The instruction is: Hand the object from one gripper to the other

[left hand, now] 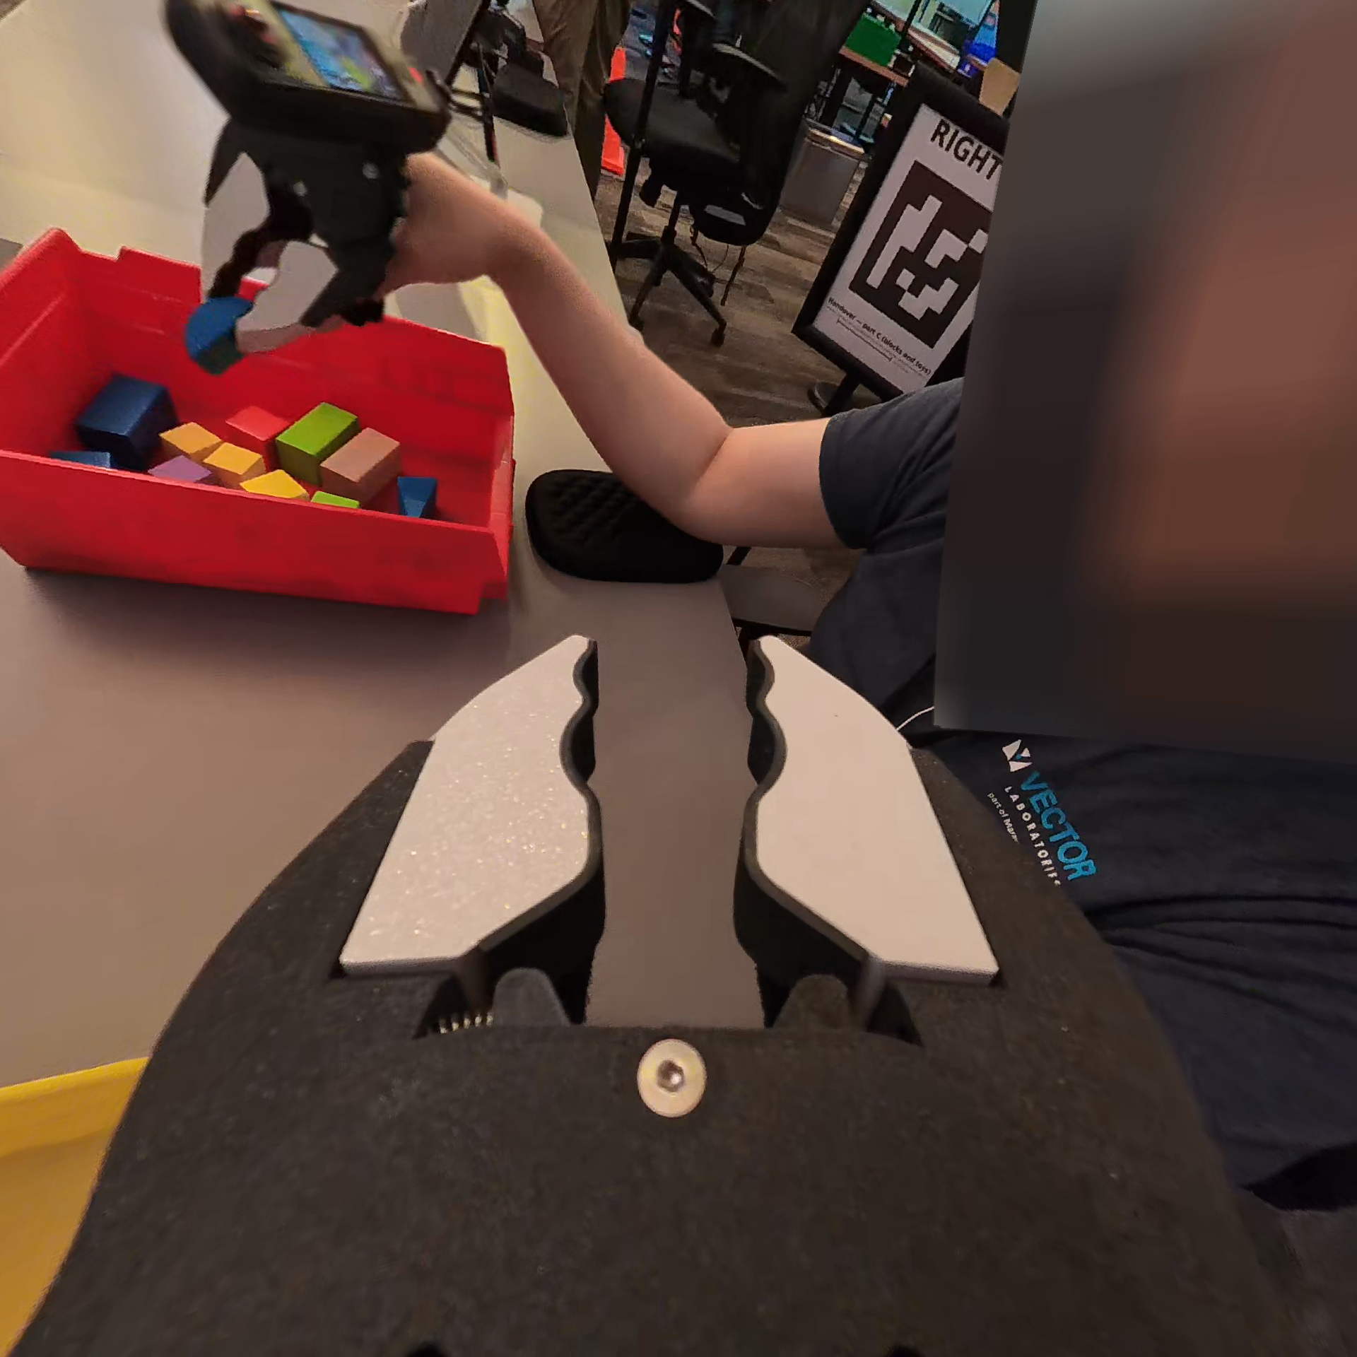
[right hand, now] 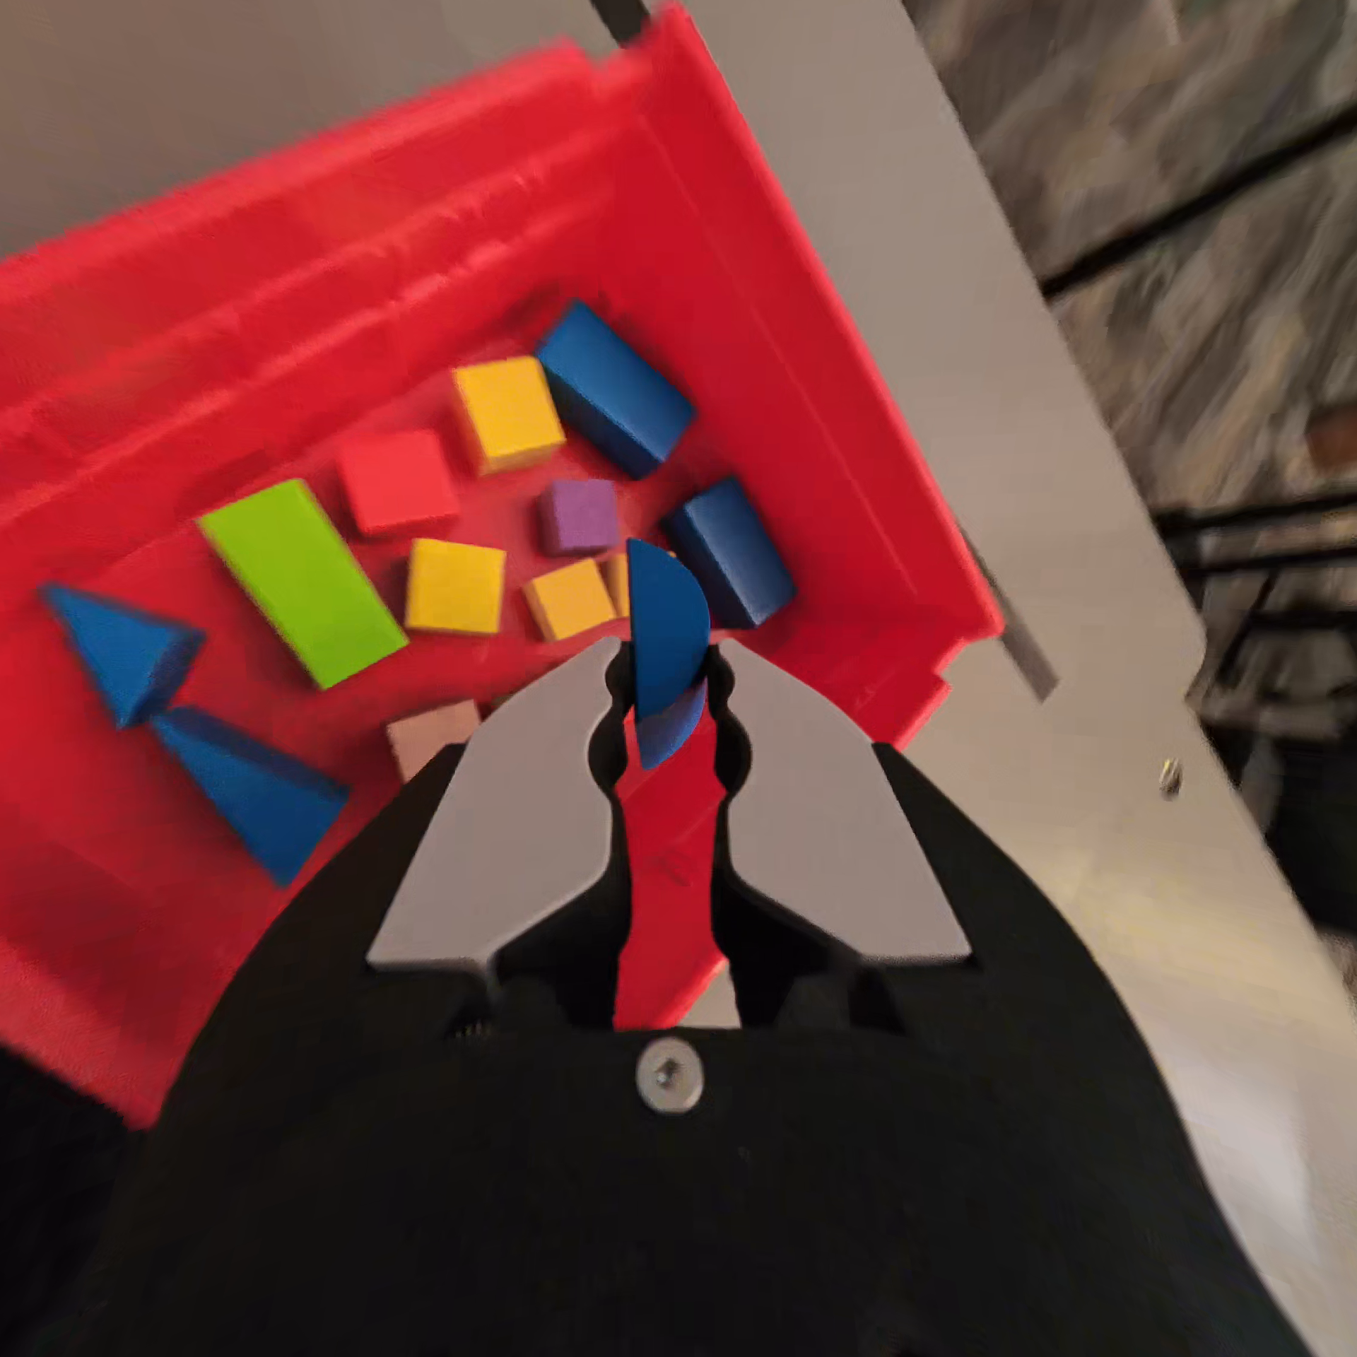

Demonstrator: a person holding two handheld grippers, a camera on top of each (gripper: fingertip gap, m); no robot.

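The right gripper (right hand: 664, 646) has a blue half-round block (right hand: 667, 631) pinched right at its fingertips, held up over the red bin (right hand: 771, 294). The fingers are closed on the block's flat faces and only the tips grip it, so most of the block pokes out ahead. That's the worry: a shallow hold on smooth painted wood, and any quick swing could twist the block loose and drop it back among the other blocks (right hand: 455, 580) below.

The left gripper (left hand: 668, 653) waits low over the bench (left hand: 220, 734), its fingers spread apart with nothing between them. It sits well apart from the block, so the meeting has yet to come.

The open air between the bin and the person's body looks like the place to meet. The bin's near wall (left hand: 257, 543) stands up along the way, so the block wants to stay high as it crosses. A black padded rest (left hand: 617, 529) lies just beside the bin's corner, and the bench edge runs close behind it. If the left gripper closes off-centre on the curved side, the block could squirt out. A yellow bin (left hand: 59, 1175) corner shows at the near left.
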